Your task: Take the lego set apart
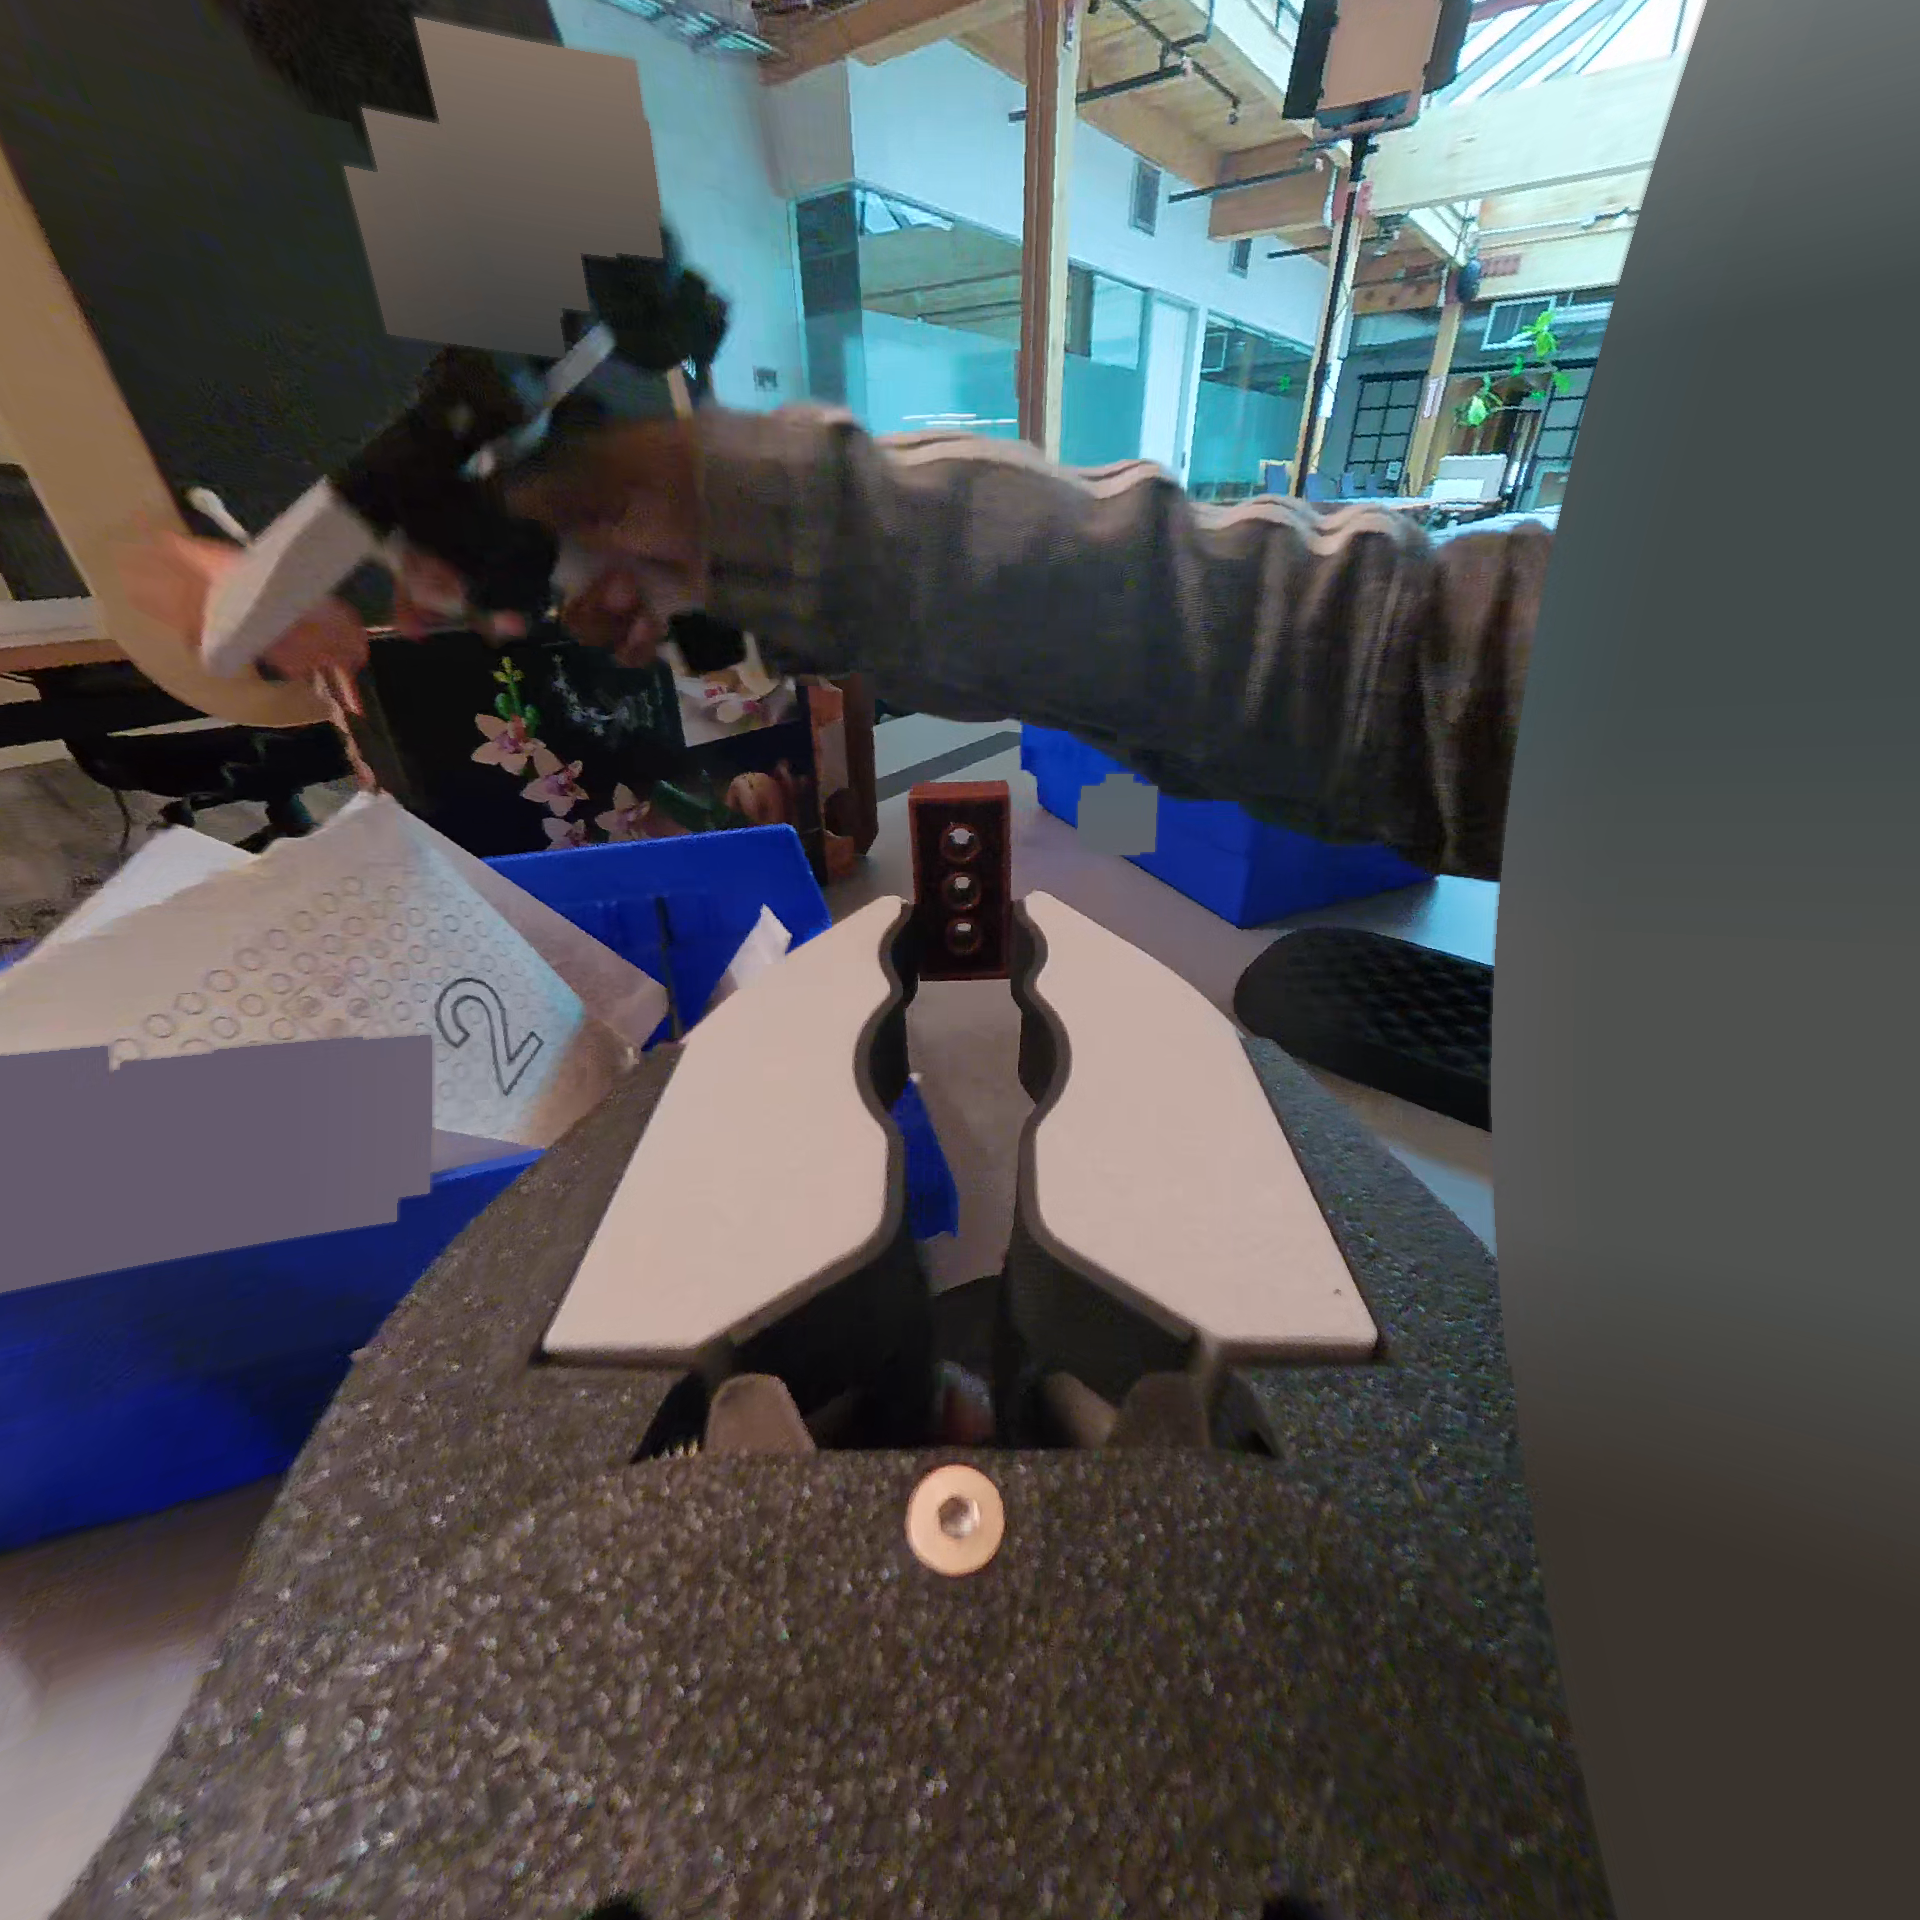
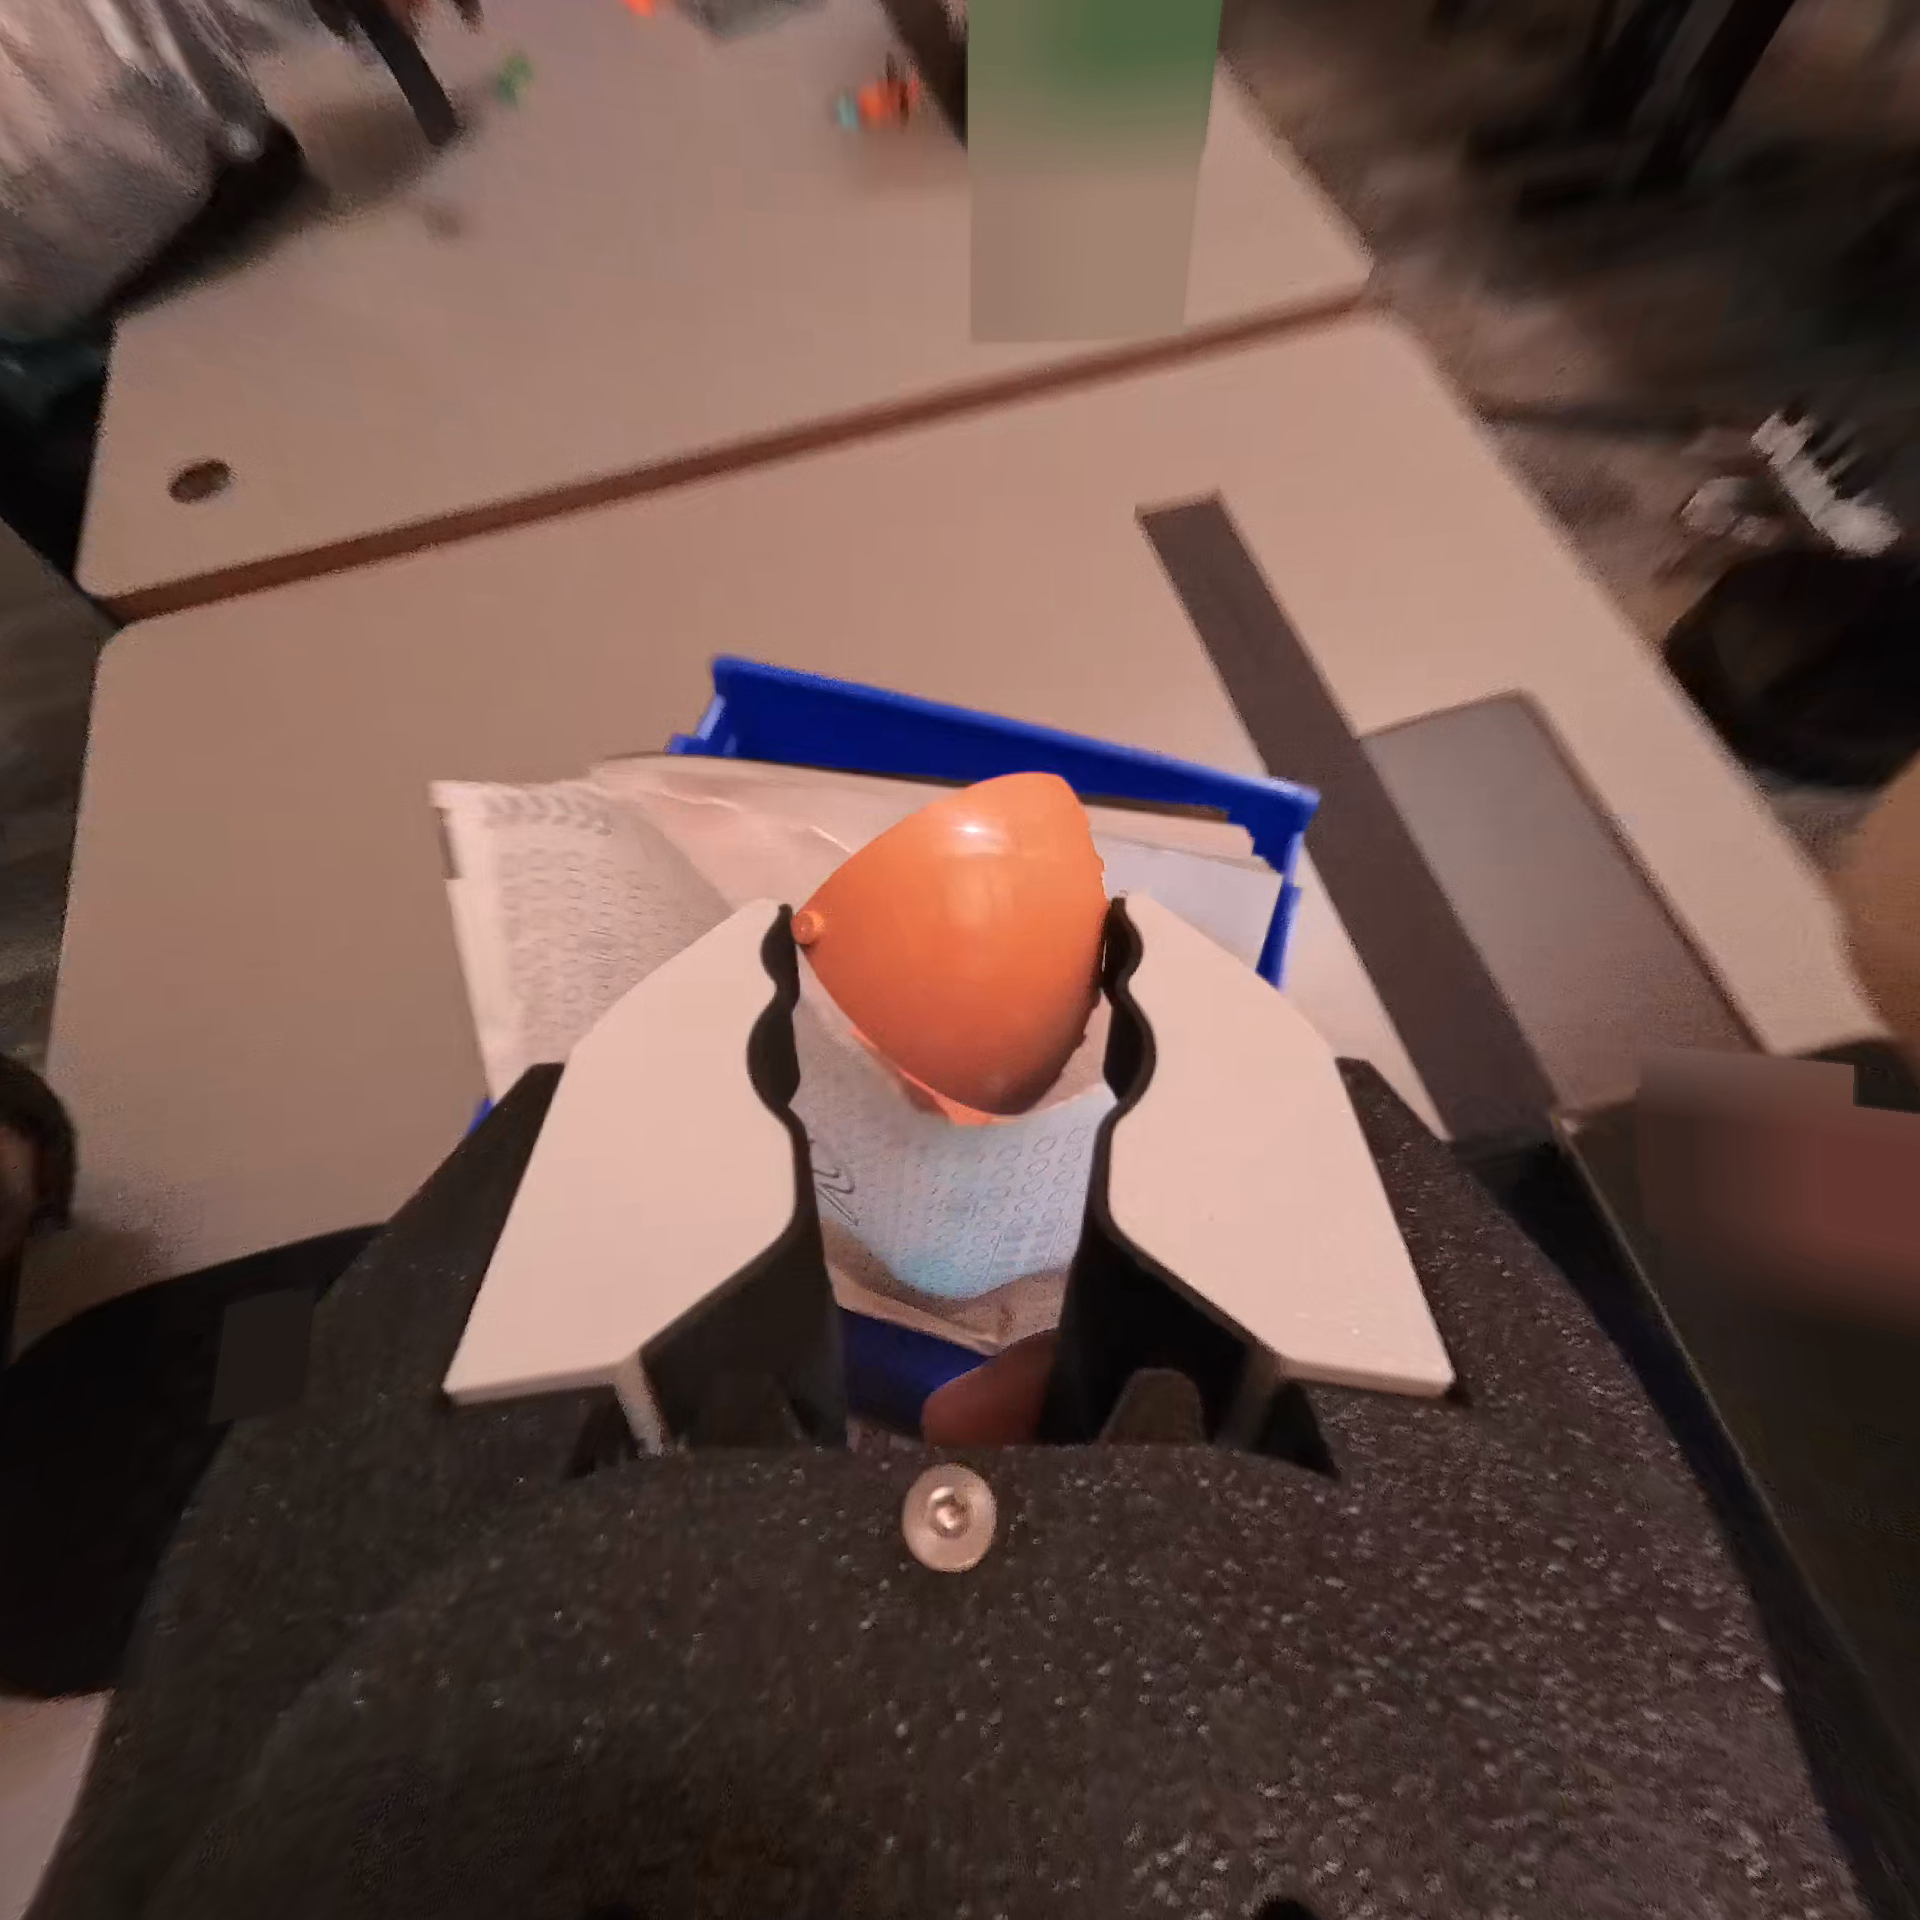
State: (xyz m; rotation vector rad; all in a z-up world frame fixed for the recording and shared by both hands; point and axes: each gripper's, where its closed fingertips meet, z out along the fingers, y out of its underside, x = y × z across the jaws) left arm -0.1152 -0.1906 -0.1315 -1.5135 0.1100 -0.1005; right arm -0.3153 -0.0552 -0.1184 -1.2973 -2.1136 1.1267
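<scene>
In the left wrist view my left gripper [image 1: 961, 940] is shut on a small dark brown lego plate [image 1: 959, 878], held upright with its underside and three round holes facing the camera. In the right wrist view my right gripper [image 2: 951, 935] is shut on a smooth orange curved shell piece [image 2: 956, 935], held above a blue bin [image 2: 997, 727] filled with white paper bags [image 2: 582, 904]. The right gripper also shows at the upper left of the left wrist view [image 1: 301, 582], blurred, at the end of a grey-sleeved arm [image 1: 1091, 582].
A blue bin [image 1: 644, 904] with white bags [image 1: 312, 956] stands left of my left gripper, another blue bin [image 1: 1236, 842] at the right, a black mesh object [image 1: 1371, 1018] nearby. A lego box with flower pictures [image 1: 582, 748] stands behind. A black strip [image 2: 1309, 748] lies on the table.
</scene>
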